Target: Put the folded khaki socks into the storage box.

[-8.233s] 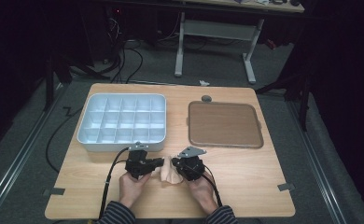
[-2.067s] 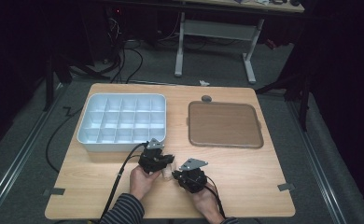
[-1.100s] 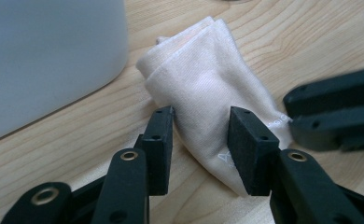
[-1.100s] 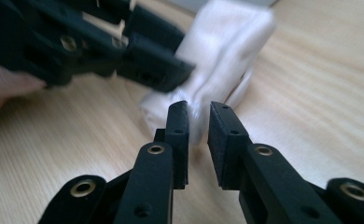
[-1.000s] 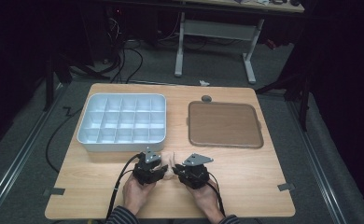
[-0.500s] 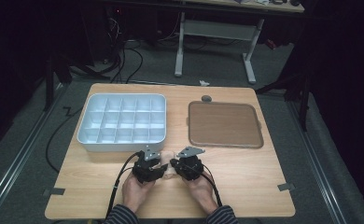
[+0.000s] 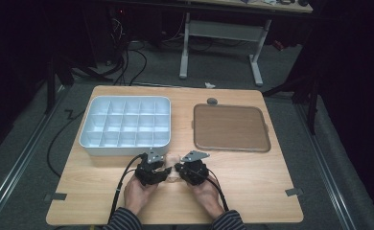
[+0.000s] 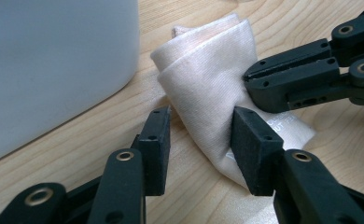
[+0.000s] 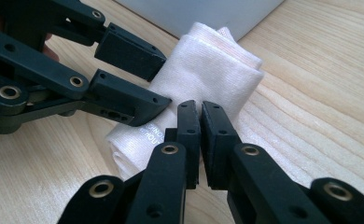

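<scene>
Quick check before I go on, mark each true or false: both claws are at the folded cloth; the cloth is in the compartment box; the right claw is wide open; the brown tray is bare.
1. Both the left claw and the right claw are at the folded cloth. True.
2. The cloth lies in the compartment box. False: it lies on the table beside the box.
3. The right claw is wide open. False: its jaws are shut, pinching a fold of cloth.
4. The brown tray is bare. True.

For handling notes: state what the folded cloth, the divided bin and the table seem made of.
Cloth: soft knit fabric, pale cream, matte; fine ribbed weave shows. Divided bin: probably plastic, pale blue-grey, smooth with a slight sheen. Table: wood or wood-look laminate; light grain lines.
</scene>
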